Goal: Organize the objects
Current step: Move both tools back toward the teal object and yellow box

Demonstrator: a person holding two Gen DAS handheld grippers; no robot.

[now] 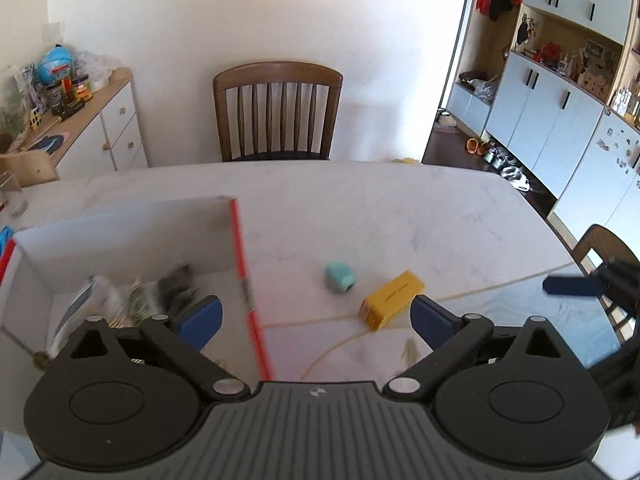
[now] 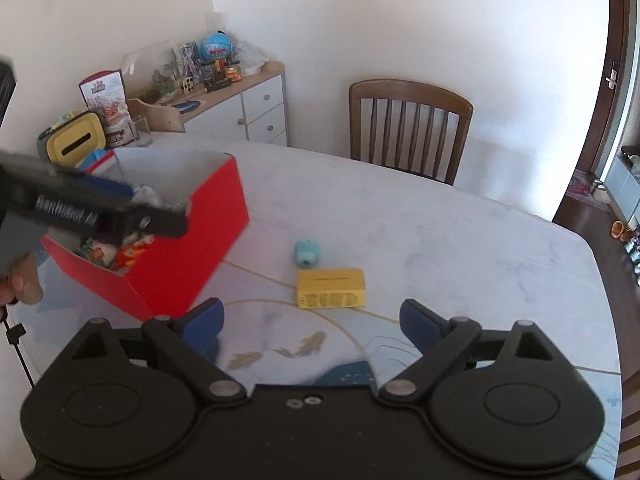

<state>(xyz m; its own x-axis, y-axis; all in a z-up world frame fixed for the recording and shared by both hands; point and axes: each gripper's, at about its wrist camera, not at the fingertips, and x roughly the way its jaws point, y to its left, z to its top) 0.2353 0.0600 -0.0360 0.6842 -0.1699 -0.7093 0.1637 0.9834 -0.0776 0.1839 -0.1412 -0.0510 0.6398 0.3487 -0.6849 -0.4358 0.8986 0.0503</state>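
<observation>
- The red box [image 2: 188, 248] is sitting on the left part of the marble table [image 2: 460, 248], its top open and its floor already carrying a jumble of small packets and soft items; motion blur is hiding what each one is.
- 2 things are lying loose on the table: a teal toy [image 2: 307, 253] and, just beside it on the nearer side, a yellow box [image 2: 331, 289]. Both are resting well apart from the red box, to its right.
- The left gripper [image 1: 316, 318] is hovering over the red box's right wall, jaws spread wide and nothing between them. 1 blue pad [image 1: 200, 316] is hanging over the box interior, the other outside it.
- The right gripper [image 2: 311, 322] is pointing down at the table, jaws also standing wide and empty, with the yellow box lying ahead of the gap between its pads.
- Judging by this, the step in hand is going for the next loose item with the right gripper, the yellow box looking the likelier target.
- The next move is calling for lowering the right gripper, straddling the yellow box across its short side, and closing gently; the left one is needing to clear the red box so the 2 are not colliding above it.
</observation>
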